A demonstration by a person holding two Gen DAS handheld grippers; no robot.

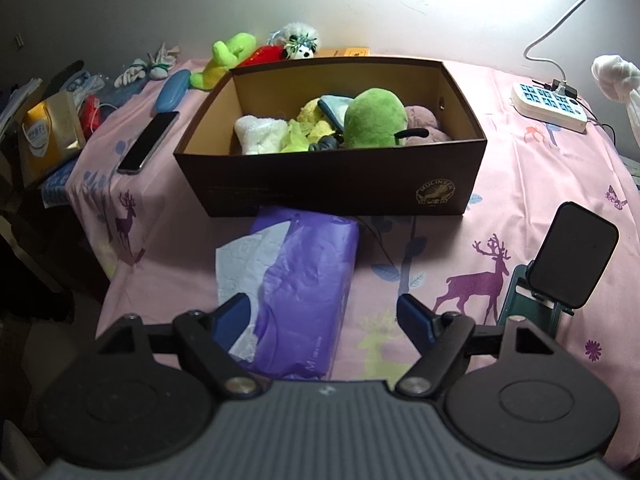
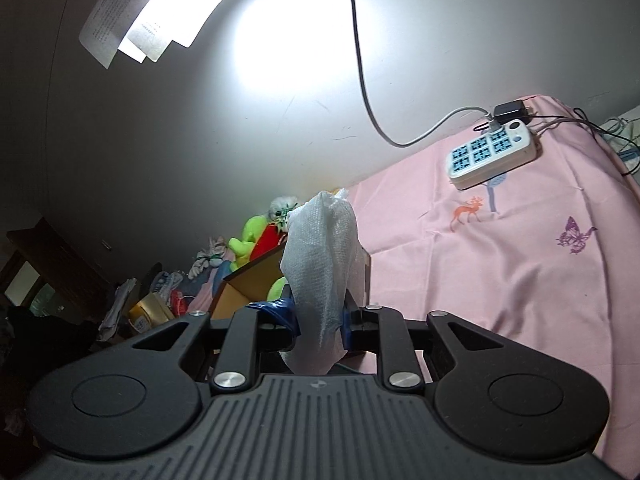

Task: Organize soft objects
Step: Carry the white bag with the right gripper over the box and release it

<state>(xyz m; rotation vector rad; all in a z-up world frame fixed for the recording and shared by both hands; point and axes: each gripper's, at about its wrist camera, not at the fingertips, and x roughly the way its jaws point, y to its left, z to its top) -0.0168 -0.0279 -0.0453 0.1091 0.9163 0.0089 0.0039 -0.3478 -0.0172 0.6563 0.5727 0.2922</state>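
A dark brown cardboard box (image 1: pixel 332 176) stands on the pink cloth and holds several soft toys, among them a green plush (image 1: pixel 374 118) and a white one (image 1: pixel 260 134). In front of it lies a purple tissue pack (image 1: pixel 304 280) with a white sheet sticking out. My left gripper (image 1: pixel 322 312) hangs open over that pack, touching nothing. My right gripper (image 2: pixel 318 320) is shut on a white textured cloth (image 2: pixel 324 256), held up above the table; that cloth (image 1: pixel 614 78) also shows at the right edge of the left wrist view. The box (image 2: pixel 248 280) lies behind it.
Behind the box lie a lime green plush (image 1: pixel 224 60), a red toy (image 1: pixel 266 54) and a fluffy white toy (image 1: pixel 300 40). A phone (image 1: pixel 149 142) and a blue case (image 1: pixel 172 88) lie to its left. A white power strip (image 1: pixel 550 104) sits at right, a phone on a stand (image 1: pixel 572 256) nearer.
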